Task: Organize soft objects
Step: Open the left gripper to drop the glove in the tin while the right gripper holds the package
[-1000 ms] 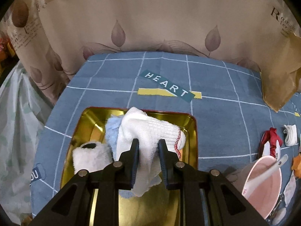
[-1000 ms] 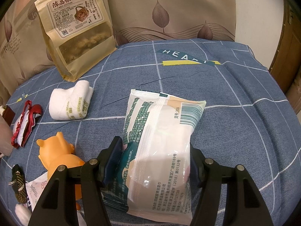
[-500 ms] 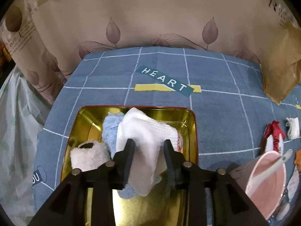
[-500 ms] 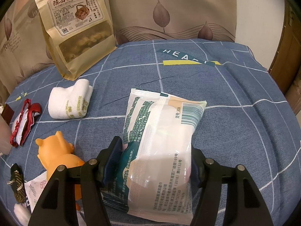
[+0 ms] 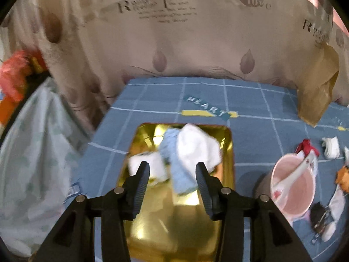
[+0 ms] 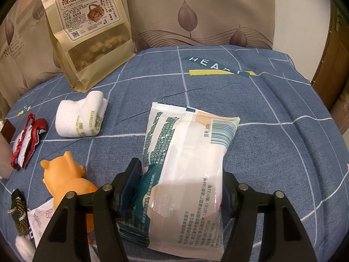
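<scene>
Left gripper (image 5: 172, 174) above shiny gold metal tray (image 5: 228, 152); jaws just been opening, now apart, nothing between pads. White knitted cloth (image 5: 196, 146) lies in tray atop light-blue towel (image 5: 181, 174), beside white fluffy roll (image 5: 150, 166). Right gripper (image 6: 181, 187) clamped on white-and-teal plastic wipes packet (image 6: 187, 159) over blue checked tablecloth (image 6: 272, 113). Rolled white towel (image 6: 80, 118) near kraft snack bag (image 6: 87, 32).

A lived-in home: a blue checked bedsheet (image 6: 272, 109) covers the surface, leaf-print curtains (image 6: 196, 11) hang at twelve o'clock, and a wooden door (image 6: 336, 65) stands at three o'clock.
</scene>
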Demonstrator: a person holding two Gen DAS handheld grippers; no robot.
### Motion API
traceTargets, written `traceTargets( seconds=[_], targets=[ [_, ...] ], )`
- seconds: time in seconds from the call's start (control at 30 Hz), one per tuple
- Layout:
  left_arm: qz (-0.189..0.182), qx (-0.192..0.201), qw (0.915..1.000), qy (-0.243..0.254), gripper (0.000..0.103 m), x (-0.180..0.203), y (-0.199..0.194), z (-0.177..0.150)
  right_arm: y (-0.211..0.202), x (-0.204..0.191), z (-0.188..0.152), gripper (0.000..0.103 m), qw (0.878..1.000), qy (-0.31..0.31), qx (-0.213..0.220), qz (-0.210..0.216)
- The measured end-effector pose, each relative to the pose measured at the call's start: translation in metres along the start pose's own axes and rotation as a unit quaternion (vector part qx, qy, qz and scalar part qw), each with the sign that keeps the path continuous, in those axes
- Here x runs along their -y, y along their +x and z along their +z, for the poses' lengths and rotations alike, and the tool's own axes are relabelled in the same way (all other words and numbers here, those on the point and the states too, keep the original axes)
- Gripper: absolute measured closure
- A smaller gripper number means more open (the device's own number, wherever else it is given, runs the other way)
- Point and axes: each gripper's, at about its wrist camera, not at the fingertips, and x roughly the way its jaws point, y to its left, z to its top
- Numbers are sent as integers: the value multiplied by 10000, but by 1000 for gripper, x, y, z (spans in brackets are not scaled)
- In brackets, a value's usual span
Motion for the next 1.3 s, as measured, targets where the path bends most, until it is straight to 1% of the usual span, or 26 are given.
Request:
traceTargets(
  seconds=[0.1,0.23,0.3,0.4,0.47,0.63,0.73,0.87,0.97,1.07,1.2,1.3],
  targets=[
    [165,134,9998,8,58,-5,-16,-19,0,0,0,41,10000,2,0,2],
    [332,277,9990,-149,58,-16,-30,-46,0,0,0,43,10000,5,2,-9],
    [479,309,9981,-217,58,-22,-35,-59,0,1,-1,45,10000,29,9,-16],
    [547,321,9972,-400,58,-32,-38,-73,-1,2,0,47,10000,74,-4,-41],
    [498,318,9968,-536,58,-38,-38,-77,-1,3,1,48,9999,107,-37,-79],
    [533,275,9945,-854,58,-54,-36,-88,-6,-1,5,49,9992,130,-106,-376],
    [566,301,9936,-932,58,-58,-38,-90,-14,-9,6,50,9984,-8,-46,-570],
    [627,325,9923,-1016,58,-64,-37,-91,-32,-23,14,50,9977,-86,153,-655],
    [636,284,9916,-1092,58,-69,-36,-93,-46,-37,22,50,9981,-122,298,-529],
    [625,264,9908,-1174,58,-75,-35,-93,-60,-59,31,50,9975,-327,456,-428],
    [668,238,9897,-1247,58,-81,-34,-94,-78,-98,41,50,9967,-553,598,-7],
    [687,242,9888,-1301,58,-86,-34,-95,-95,-141,44,50,9928,-851,695,480]
  ],
)
